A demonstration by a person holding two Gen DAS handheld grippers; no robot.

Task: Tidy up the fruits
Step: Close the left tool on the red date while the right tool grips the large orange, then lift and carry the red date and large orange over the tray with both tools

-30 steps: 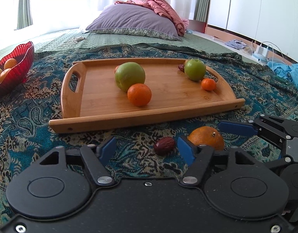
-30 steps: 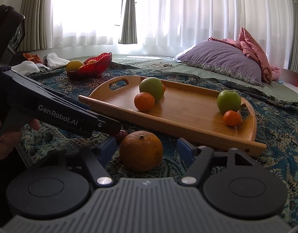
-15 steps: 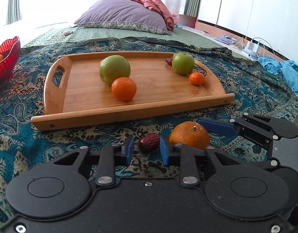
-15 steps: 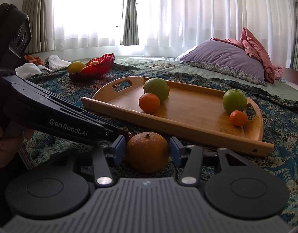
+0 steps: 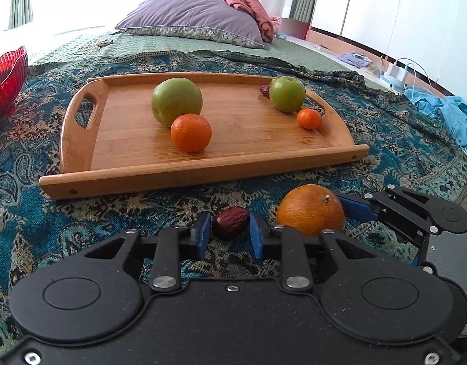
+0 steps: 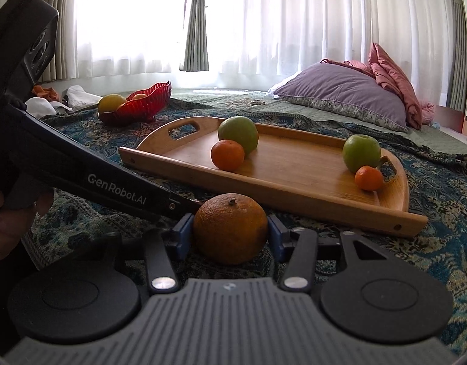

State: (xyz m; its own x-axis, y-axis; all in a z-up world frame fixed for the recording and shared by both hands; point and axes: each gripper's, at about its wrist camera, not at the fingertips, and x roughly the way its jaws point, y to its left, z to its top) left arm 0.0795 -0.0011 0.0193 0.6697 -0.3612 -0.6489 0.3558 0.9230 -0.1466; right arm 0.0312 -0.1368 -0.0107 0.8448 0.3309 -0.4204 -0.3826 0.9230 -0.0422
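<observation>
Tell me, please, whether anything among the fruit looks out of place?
Yes: a large orange and a red date lie on the patterned blanket in front of the wooden tray, not on it.

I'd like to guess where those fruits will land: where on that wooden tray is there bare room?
The tray has bare wood in the middle, between the big green fruit with its orange and the green apple with its small orange. The handle end on the left is bare too. The right end is crowded; a date sits behind the apple.
</observation>
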